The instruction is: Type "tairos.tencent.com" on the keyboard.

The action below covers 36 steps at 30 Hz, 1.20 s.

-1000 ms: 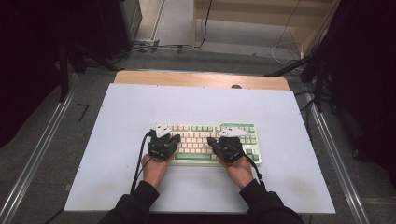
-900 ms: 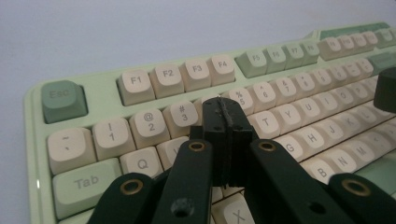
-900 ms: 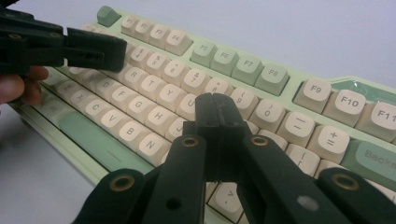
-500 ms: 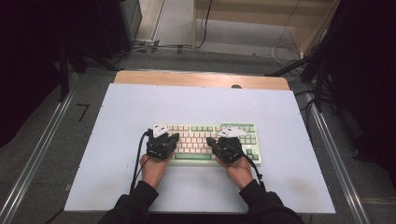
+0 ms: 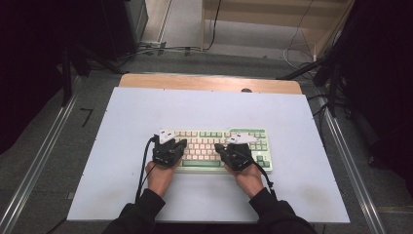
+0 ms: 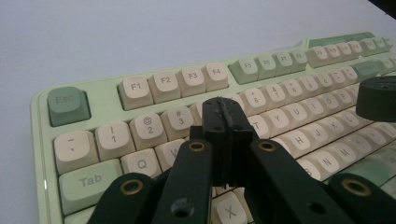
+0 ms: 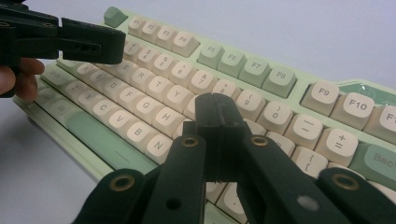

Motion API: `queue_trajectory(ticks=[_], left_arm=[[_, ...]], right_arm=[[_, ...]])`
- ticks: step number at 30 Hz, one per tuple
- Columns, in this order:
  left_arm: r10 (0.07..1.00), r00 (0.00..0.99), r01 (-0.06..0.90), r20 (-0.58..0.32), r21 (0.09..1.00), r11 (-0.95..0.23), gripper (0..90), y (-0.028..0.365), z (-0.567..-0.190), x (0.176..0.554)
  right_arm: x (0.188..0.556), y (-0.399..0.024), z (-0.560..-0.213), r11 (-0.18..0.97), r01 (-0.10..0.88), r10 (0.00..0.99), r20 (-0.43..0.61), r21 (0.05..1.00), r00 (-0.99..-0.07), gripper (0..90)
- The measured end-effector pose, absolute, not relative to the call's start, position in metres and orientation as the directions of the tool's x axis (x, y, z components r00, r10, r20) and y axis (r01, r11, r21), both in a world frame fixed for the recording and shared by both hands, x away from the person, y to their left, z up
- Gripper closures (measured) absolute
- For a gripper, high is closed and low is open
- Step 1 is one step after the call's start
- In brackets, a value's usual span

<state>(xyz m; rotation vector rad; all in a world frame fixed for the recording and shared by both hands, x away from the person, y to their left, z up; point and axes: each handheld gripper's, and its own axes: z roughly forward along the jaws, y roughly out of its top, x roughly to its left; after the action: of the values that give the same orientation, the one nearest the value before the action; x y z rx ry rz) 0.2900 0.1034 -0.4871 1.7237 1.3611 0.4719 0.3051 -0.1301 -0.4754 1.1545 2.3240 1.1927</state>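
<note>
— Anything different from a second ago?

— Nothing I can make out. The left gripper (image 5: 168, 146) has not shifted: its closed jaws sit over the same keys of the keyboard (image 5: 204, 164), with the number row just past the fingertips (image 6: 224, 112), as before.

— And the other hand?

— Same answer. The right gripper (image 5: 238, 150) has neither crept forward nor drawn back, and its jaws are pressed together no differently. The keys beyond its fingertips (image 7: 215, 109) are the same ones.

— Has the keyboard slid at all?

— No, not relative to either pair of fingers. No key near the tips looks newly pressed.
</note>
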Motion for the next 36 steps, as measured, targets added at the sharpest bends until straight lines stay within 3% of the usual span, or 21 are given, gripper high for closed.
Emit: queue_trajectory(ticks=[36], left_arm=[[0.921, 0.325, 0.59, -0.216, 0.807, -0.02, 90.0, 0.106, -0.486, 0.29]], right_arm=[[0.302, -0.119, -0.481, 0.37, 0.522, 0.741, 0.095, 0.768, -0.665, 87.6]])
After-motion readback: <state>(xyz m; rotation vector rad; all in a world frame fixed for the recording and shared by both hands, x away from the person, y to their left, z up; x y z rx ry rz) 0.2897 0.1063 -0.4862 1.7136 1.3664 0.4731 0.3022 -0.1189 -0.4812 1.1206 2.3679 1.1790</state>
